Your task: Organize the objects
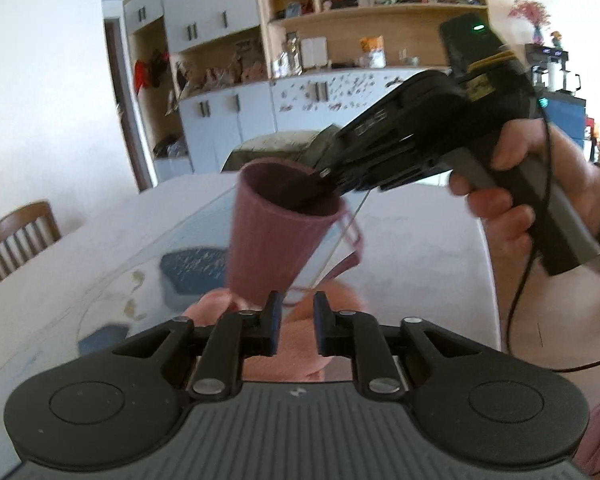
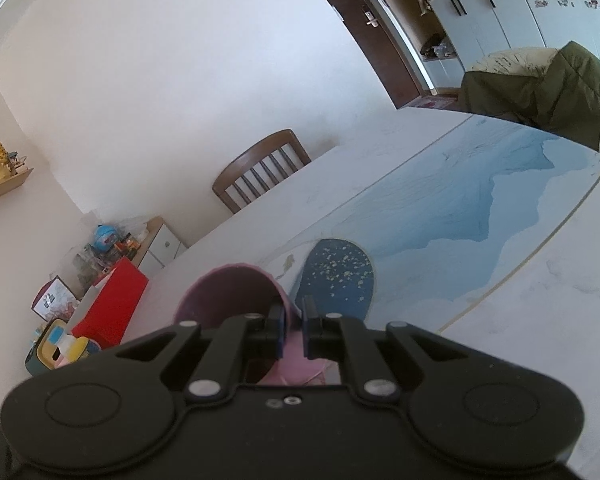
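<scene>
A pink felt cone-shaped holder (image 1: 268, 232) hangs in the air above the table, mouth up, with thin pink loops at its side. My right gripper (image 1: 324, 178) is shut on its rim; in the right wrist view the rim (image 2: 228, 292) sits between the right gripper's (image 2: 294, 332) pads. My left gripper (image 1: 296, 328) is just below the holder's narrow base, jaws slightly apart, with a thin loop between them; whether it grips is unclear. More pink felt (image 1: 296, 356) lies under the left fingers.
The white table (image 2: 540, 280) carries a blue patterned mat (image 2: 480, 208) and a dark blue speckled oval (image 2: 336, 276). A wooden chair (image 2: 260, 170) stands at its far side. Shelves and cabinets (image 1: 340, 40) line the back wall. A red box (image 2: 112, 304) sits on the floor.
</scene>
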`<state>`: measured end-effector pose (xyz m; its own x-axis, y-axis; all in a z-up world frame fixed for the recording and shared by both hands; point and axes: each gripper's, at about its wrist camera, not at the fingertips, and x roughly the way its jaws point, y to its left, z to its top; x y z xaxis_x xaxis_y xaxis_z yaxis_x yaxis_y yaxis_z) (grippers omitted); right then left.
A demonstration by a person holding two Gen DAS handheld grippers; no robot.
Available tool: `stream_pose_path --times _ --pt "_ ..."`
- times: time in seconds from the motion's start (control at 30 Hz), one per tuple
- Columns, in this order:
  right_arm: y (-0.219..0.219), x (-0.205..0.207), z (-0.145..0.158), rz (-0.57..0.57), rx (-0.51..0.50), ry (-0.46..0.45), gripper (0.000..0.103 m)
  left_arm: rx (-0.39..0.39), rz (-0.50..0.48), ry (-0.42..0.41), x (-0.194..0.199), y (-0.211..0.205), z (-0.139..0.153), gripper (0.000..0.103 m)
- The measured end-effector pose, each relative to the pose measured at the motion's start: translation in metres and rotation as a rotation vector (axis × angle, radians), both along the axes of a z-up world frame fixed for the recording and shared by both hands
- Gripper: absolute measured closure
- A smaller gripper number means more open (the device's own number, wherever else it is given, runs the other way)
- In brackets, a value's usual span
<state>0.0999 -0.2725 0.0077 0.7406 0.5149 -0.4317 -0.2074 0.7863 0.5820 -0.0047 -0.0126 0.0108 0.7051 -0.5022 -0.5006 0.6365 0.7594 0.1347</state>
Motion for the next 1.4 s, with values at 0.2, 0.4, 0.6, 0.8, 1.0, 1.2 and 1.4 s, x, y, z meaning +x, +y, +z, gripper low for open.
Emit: stream_pose_path --times 0.2,0.4,0.6,0.8,1.0,1.2,1.4 --pt "-0.001 -0.001 -0.005 0.002 0.006 0.009 0.095 0.068 0.094 -0.030 0.023 0.003 -0.008 0.017" --pt "-0.002 -0.001 -0.006 0.001 0.001 0.014 0.095 0.015 0.164 0.150 0.075 0.020 -0.023 0.017" --pt "-0.003 -0.002 -0.010 -0.002 0.004 0.020 0.095 -0.016 0.152 0.200 0.089 0.020 -0.034 0.041" --pt "-0.005 -0.002 -0.011 -0.013 -0.001 0.021 0.095 -0.009 0.136 0.152 0.075 0.012 -0.032 0.082" --pt "-0.003 0.000 -0.012 -0.026 -0.009 0.022 0.095 -0.051 0.046 0.048 0.043 0.001 0.000 0.084" --pt "0.003 -0.001 -0.012 -0.007 -0.007 0.023 0.096 -0.041 0.002 0.012 0.035 -0.011 0.008 0.086" --pt "0.003 -0.004 -0.010 0.008 -0.014 0.020 0.095 -0.045 0.034 0.063 0.052 -0.005 -0.005 0.086"
